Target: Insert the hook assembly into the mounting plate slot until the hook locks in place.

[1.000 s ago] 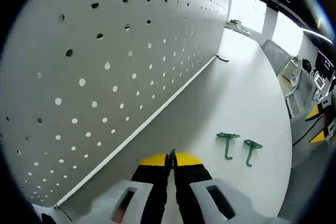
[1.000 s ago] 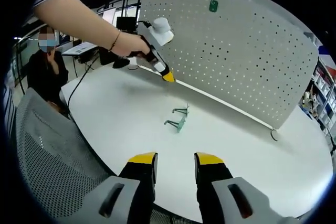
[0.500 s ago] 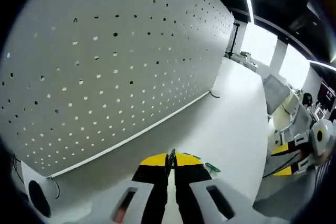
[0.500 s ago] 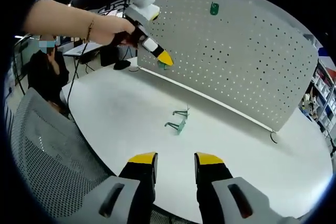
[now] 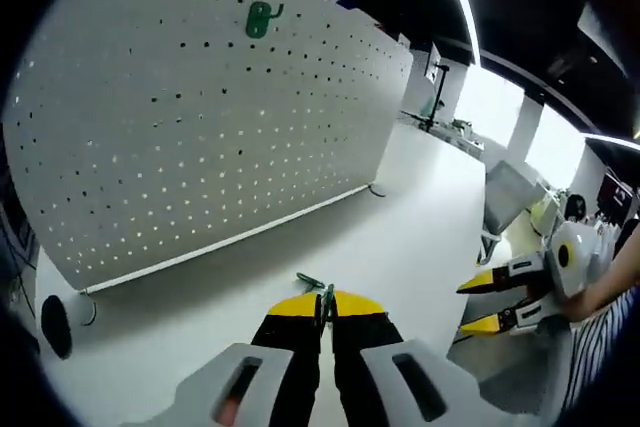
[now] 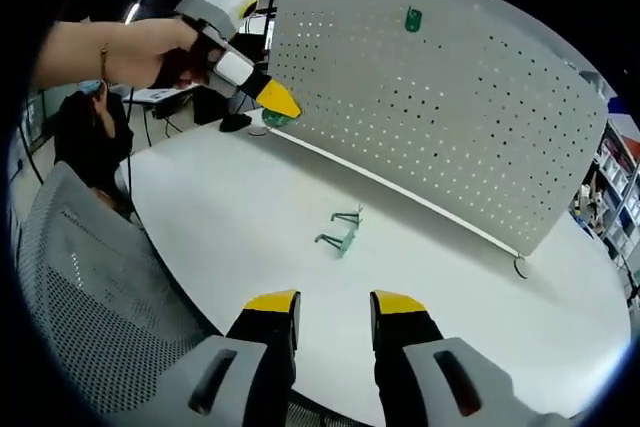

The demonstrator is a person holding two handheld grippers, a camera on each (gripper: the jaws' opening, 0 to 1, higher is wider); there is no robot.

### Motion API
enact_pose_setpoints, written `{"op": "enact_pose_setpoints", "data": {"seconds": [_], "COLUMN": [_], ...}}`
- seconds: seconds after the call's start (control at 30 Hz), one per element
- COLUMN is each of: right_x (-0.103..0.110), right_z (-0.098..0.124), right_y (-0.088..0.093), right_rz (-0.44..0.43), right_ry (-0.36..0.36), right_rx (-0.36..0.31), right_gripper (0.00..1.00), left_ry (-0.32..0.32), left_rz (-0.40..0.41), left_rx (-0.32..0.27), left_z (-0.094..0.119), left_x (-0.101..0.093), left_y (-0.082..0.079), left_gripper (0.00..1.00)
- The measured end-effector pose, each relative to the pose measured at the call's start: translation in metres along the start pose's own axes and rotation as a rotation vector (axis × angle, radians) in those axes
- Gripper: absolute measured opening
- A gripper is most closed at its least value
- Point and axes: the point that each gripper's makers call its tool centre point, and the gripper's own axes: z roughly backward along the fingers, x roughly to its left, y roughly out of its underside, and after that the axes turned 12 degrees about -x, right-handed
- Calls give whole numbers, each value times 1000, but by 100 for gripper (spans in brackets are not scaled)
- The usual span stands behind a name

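A white pegboard mounting plate (image 5: 180, 147) stands upright on the white table (image 5: 400, 217), with one green hook (image 5: 258, 19) hung near its top edge. My left gripper (image 5: 326, 305) is shut on a thin green hook (image 5: 327, 299) and is held in the air in front of the board. From the right gripper view, a hand holds that left gripper (image 6: 275, 102) high at the board's (image 6: 470, 127) left end, the held hook (image 6: 274, 119) under its yellow tips. Two more green hooks (image 6: 340, 231) lie on the table. My right gripper (image 6: 335, 309) hovers open over the near table edge.
A grey mesh chair (image 6: 90, 297) sits at the table's near left edge. A person (image 6: 85, 117) sits beyond it. A cable end (image 6: 520, 267) lies by the board's right foot. Desks and bright windows (image 5: 500, 117) lie past the table's far end.
My left gripper has risen and drawn back from the board's foot with the hook still in it, so the whole board now shows. The right gripper has stayed still and open.
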Motion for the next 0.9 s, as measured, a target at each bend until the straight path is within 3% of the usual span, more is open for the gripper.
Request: {"op": "enact_pose_setpoints", "data": {"seconds": [0.27,0.33,0.5,0.9], "right_x": [4,4,2,14], "right_z": [-1,-1,0,-2], "right_y": [3,3,4,3], "right_rz": [13,15,5,-11], "right_ry": [-17,-18,-15,-55], "right_rx": [16,15,19,25], "right_gripper": [25,25,25,25], "left_ry": [-12,5,-14,-46], "left_rz": [96,156,192,287], "left_rx": [-43,-89,-78,-99], "left_z": [19,21,30,43], "left_x": [-19,-27,-34,-37], "left_y": [17,15,32,49], "left_gripper": [2,2,2,1]}}
